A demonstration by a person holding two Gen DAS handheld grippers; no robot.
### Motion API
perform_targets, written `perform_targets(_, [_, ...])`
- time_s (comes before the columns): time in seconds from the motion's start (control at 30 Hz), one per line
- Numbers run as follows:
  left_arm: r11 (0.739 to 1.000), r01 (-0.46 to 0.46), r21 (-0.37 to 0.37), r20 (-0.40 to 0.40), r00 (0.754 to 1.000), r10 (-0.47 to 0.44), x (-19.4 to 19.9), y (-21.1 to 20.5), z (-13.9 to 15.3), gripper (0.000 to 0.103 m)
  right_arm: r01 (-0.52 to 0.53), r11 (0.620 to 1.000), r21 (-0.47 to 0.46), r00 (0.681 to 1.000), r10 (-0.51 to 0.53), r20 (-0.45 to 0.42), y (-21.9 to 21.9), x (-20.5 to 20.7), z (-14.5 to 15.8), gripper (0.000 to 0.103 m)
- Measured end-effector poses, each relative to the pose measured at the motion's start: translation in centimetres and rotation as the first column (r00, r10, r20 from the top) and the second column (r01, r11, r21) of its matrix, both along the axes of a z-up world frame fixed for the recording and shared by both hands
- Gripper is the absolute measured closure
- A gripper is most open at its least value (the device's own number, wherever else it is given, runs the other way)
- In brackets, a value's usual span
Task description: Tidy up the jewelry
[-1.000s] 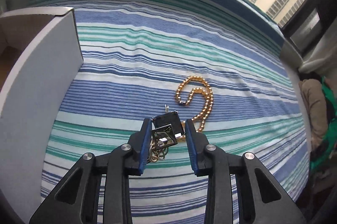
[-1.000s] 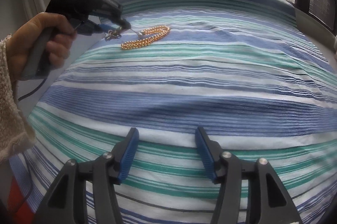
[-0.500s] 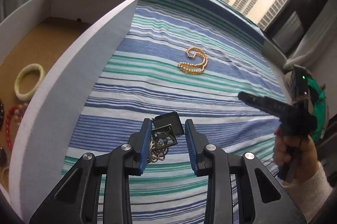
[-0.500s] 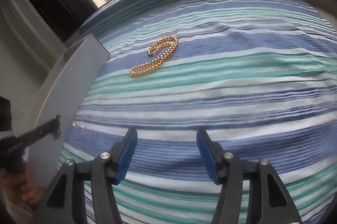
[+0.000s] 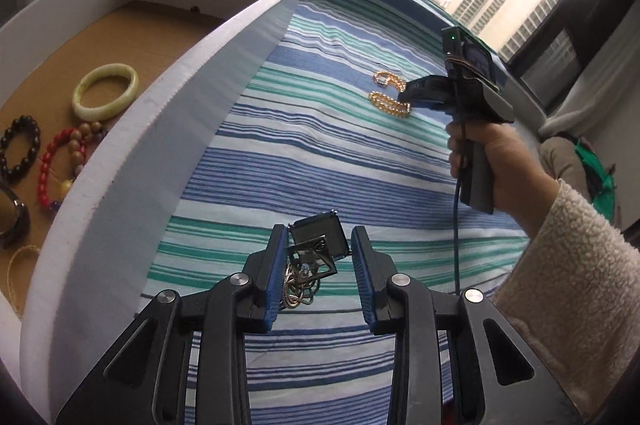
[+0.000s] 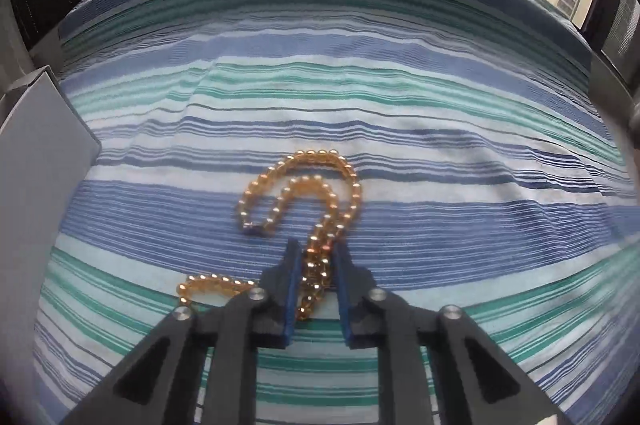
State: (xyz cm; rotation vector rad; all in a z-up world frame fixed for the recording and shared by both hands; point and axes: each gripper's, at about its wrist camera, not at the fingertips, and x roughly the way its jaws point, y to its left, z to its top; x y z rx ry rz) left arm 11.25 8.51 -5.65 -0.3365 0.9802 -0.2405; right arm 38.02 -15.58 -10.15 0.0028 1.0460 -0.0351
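Beads of the gold necklace lie between the right hand-held gripper, just narrowed onto them.

The gold bead necklace runs down between the right gripper fingers, which cover part of its lower strand, so whether the pads press it cannot be told. In the left wrist view the white box is cut off at the left edge (several bracelets only partly show). The chain under the dark pendant is too tangled to make out.
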Motion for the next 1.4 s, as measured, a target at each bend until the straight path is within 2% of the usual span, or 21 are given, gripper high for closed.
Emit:
perform_targets(0.03, [1.000, 0.001, -0.003, 0.004, 1.000, -0.001, -0.1, 0.0, 0.2, 0.071, 0.009, 1.000, 0.019, 1.000, -0.009, 0.010, -0.6, -0.4, 0.5, 0.089])
perform_targets(0.07, [1.000, 0.002, -0.009, 0.007, 1.000, -0.002, -0.2, 0.1, 0.4, 0.071, 0.011, 0.999, 0.031, 0.999, -0.012, 0.030, -1.2, -0.9, 1.3, 0.103])
perform_targets(0.13, [1.000, 0.005, -0.016, 0.019, 1.000, -0.005, -0.3, 0.2, 0.7, 0.071, -0.001, 0.996, 0.084, 0.998, -0.005, 0.063, -2.4, -2.0, 3.2, 0.103])
perform_targets(0.27, [1.000, 0.006, -0.028, 0.038, 0.999, -0.005, -0.6, 0.2, 1.5, 0.071, -0.051, 0.991, 0.120, 0.993, 0.037, 0.115, -4.0, -4.1, 7.4, 0.103])
perform_targets(0.33, [0.999, 0.005, -0.037, 0.040, 0.999, -0.004, -0.6, 0.0, 1.7, 0.071, -0.104, 0.985, 0.136, 0.991, 0.091, 0.099, -3.9, -4.1, 8.4, 0.103])
perform_targets(0.43, [0.999, 0.009, -0.050, 0.034, 0.999, -0.008, -0.7, -0.4, 1.8, 0.071, -0.172, 0.961, 0.218, 0.985, 0.171, 0.020, -3.7, -2.9, 7.8, 0.099])
perform_targets(0.5, [0.999, 0.011, -0.047, 0.032, 0.999, -0.010, -0.9, -0.7, 1.8, 0.071, -0.160, 0.945, 0.285, 0.985, 0.172, -0.017, -3.5, -1.5, 6.5, 0.086])
perform_targets(0.53, [0.999, 0.014, -0.045, 0.031, 0.999, -0.013, -1.0, -0.8, 1.8, 0.071, -0.138, 0.941, 0.308, 0.987, 0.156, -0.033, -3.4, -1.1, 5.6, 0.072])
perform_targets(0.57, [0.999, 0.014, -0.043, 0.030, 0.999, -0.012, -1.1, -0.8, 1.8, 0.071, -0.114, 0.943, 0.313, 0.989, 0.138, -0.054, -3.3, -0.6, 4.8, 0.071])
perform_targets(0.73, [0.999, 0.009, -0.043, 0.016, 1.000, -0.009, -1.4, -0.5, 1.5, 0.071, 0.020, 0.971, 0.236, 0.981, 0.028, -0.194, -3.1, 1.5, 0.9, 0.073])
perform_targets(0.83, [0.998, 0.015, -0.055, 0.004, 1.000, -0.014, -1.2, -0.6, 0.9, 0.071, 0.025, 0.979, 0.204, 0.978, 0.019, -0.207, -2.4, 1.7, -0.5, 0.073])
perform_targets(0.87, [0.998, 0.017, -0.058, -0.001, 1.000, -0.017, -1.2, -0.7, 0.7, 0.071, 0.016, 0.984, 0.175, 0.984, 0.016, -0.179, -1.9, 1.6, -0.3, 0.073])
perform_targets(0.93, [0.998, 0.019, -0.067, -0.010, 1.000, -0.019, -1.1, -0.8, 0.4, 0.071, -0.037, 0.998, 0.049, 0.987, 0.044, -0.154, -0.3, 1.6, -0.2, 0.076])
perform_targets(0.97, [0.997, 0.021, -0.075, -0.012, 1.000, -0.022, -1.1, -0.8, 0.3, 0.071, -0.077, 0.995, -0.061, 0.987, 0.067, -0.143, 0.8, 1.4, -0.3, 0.088])
perform_targets(1.03, [0.996, 0.022, -0.081, -0.011, 1.000, -0.023, -1.1, -0.7, 0.4, 0.071, -0.124, 0.981, -0.149, 0.984, 0.102, -0.145, 1.9, 0.9, 0.0, 0.089])
perform_targets(1.1, [0.996, 0.022, -0.084, -0.007, 1.000, -0.022, -1.3, -0.5, 0.5, 0.071, -0.131, 0.979, -0.159, 0.984, 0.109, -0.141, 1.7, 0.2, 0.8, 0.091])
perform_targets(1.13, [0.996, 0.021, -0.086, -0.006, 1.000, -0.021, -1.2, -0.3, 0.5, 0.071, -0.135, 0.975, -0.175, 0.986, 0.115, -0.120, 1.4, -0.3, 1.6, 0.103])
perform_targets(1.2, [0.996, 0.019, -0.088, -0.006, 1.000, -0.020, -1.3, -0.1, 0.4, 0.071, -0.144, 0.975, -0.170, 0.988, 0.133, -0.075, 0.6, -1.6, 3.6, 0.103])
perform_targets(1.33, [0.995, 0.019, -0.097, -0.005, 1.000, -0.019, -1.1, -0.3, 0.3, 0.071, -0.149, 0.982, -0.114, 0.988, 0.145, -0.043, -1.4, -3.5, 6.2, 0.103])
perform_targets(1.4, [0.994, 0.023, -0.105, -0.007, 1.000, -0.024, -1.2, -0.7, 0.1, 0.071, -0.147, 0.989, -0.015, 0.987, 0.145, -0.073, -2.2, -3.5, 6.3, 0.103])
